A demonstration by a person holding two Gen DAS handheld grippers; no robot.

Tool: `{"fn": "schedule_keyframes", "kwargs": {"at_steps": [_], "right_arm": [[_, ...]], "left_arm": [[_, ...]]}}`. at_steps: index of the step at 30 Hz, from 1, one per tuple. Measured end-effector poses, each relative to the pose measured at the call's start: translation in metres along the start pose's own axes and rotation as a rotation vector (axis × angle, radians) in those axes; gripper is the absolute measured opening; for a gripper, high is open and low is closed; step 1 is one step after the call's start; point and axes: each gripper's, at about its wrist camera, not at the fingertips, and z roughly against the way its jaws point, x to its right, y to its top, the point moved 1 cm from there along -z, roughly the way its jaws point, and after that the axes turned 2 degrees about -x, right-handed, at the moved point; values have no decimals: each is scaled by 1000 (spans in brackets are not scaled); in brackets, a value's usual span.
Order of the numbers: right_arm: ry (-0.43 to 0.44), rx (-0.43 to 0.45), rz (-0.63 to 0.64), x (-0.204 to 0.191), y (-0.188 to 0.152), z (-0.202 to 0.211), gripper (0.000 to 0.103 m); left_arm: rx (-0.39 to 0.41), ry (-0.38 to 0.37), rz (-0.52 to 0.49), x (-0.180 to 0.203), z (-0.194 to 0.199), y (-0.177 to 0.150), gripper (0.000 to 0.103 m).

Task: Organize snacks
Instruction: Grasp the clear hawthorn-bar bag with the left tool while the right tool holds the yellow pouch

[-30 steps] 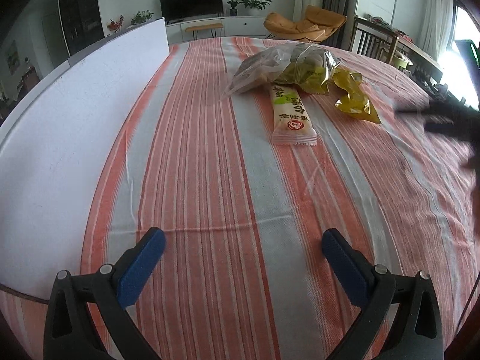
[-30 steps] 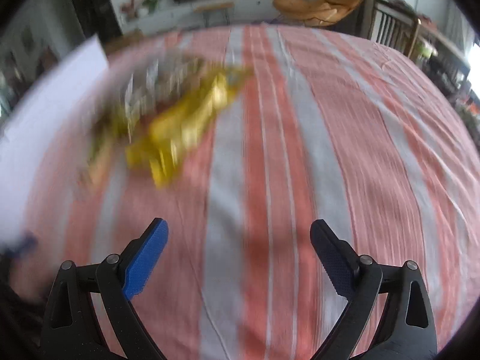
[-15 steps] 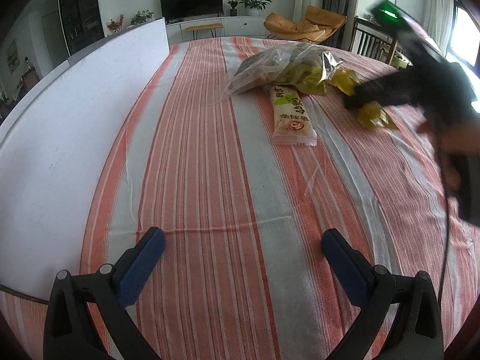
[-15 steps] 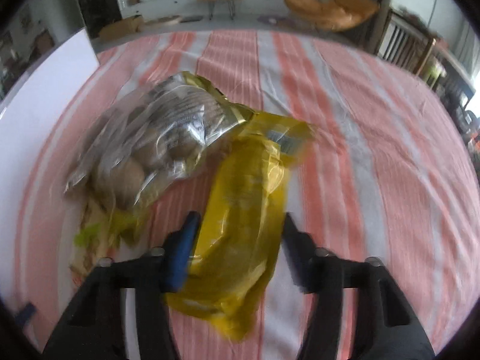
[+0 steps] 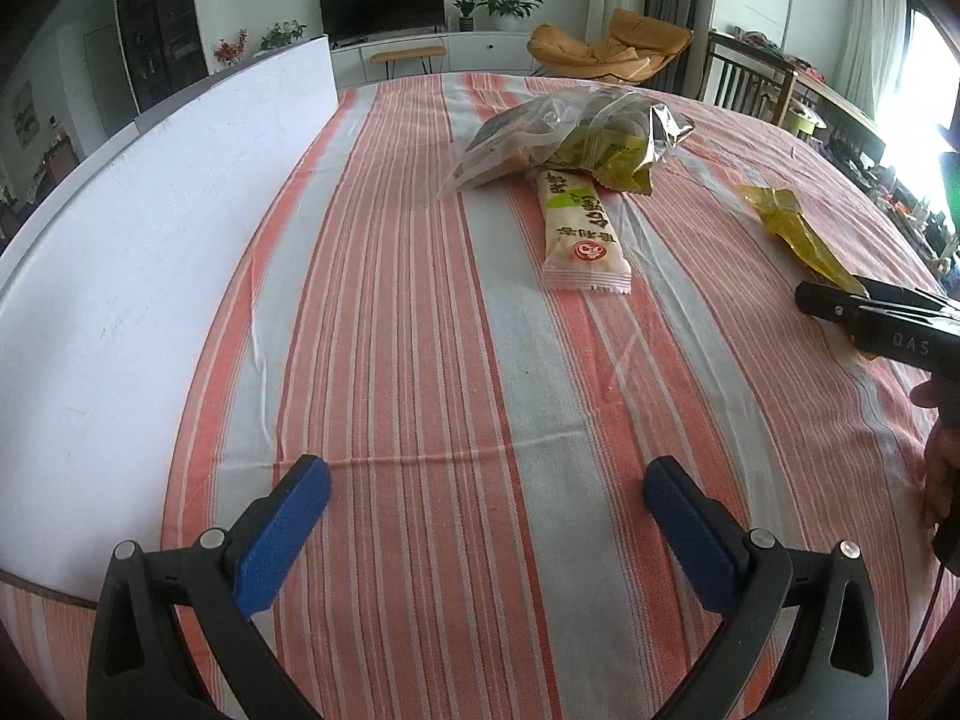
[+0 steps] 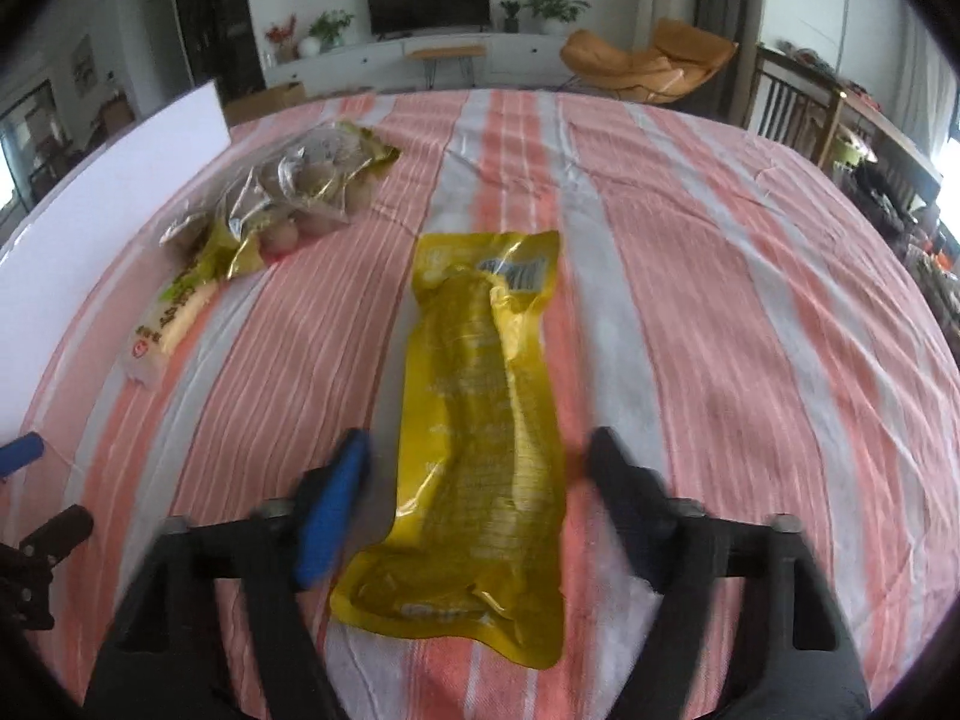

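A striped surface (image 6: 720, 276) in a living room. My right claw (image 6: 480, 498) has just been opening; the yellow pack (image 6: 480, 420) lies flat between its jaws, released, well apart from the snack pile (image 6: 288, 204). Left claw (image 5: 486, 534) hangs open, empty. Next I'd fetch the wafer bar (image 5: 579, 234).

A long yellow foil packet (image 6: 480, 420) is seen lying flat on the striped cloth, its length running away from the right wrist camera, a pale printed label near its far end; it lies apart from the other snacks. A clear plastic bag (image 5: 558, 132) of round brownish pieces is heaped farther off, crumpled, with an olive-yellow wrapper (image 5: 618, 165) tucked against it; a slim white bar packet (image 5: 579, 234) with green and red print lies flat, its far end touching that heap.
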Motion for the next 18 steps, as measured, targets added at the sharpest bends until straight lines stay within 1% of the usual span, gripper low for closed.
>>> {"fn": "schedule_keyframes", "kwargs": {"at_steps": [1,2,3,4,5,6,8,9,11,13,15,17,18], "right_arm": [[-7,-4,10,-3,1,2,84],[-11,-5,15,-4,0,1,85],[-9,-6,12,-5,3,3,85],[-8,-6,7,-5,3,5,86],[-10,-6,4,-6,4,6,86],[-13,-6,4,-7,6,6,86],[-16,-7,5,-7,9,9,86],[-16,-7,3,-7,9,10,86],[-16,-7,3,-8,8,11,87],[-16,-7,3,-8,8,11,87],[-17,-7,3,-8,8,11,87],[-17,-7,2,-7,8,11,87],[-18,-7,2,-8,8,11,87]], "left_arm": [[-27,-18,-15,0,-1,3,103],[-61,-69,-23,-2,-2,13,103],[-66,-108,-14,-4,-2,23,103],[-53,-154,9,-8,2,40,103],[-34,-178,28,-12,5,57,103],[-10,-208,45,-17,7,84,103],[-14,-262,55,-21,-2,125,103],[-27,-275,55,-22,-11,142,103],[-59,-247,70,-24,-40,176,103],[-96,-220,88,-24,-68,195,103],[-132,-218,112,-22,-92,203,103],[-126,-261,186,-28,-105,204,103],[-125,-266,229,-34,-109,201,100]]}}
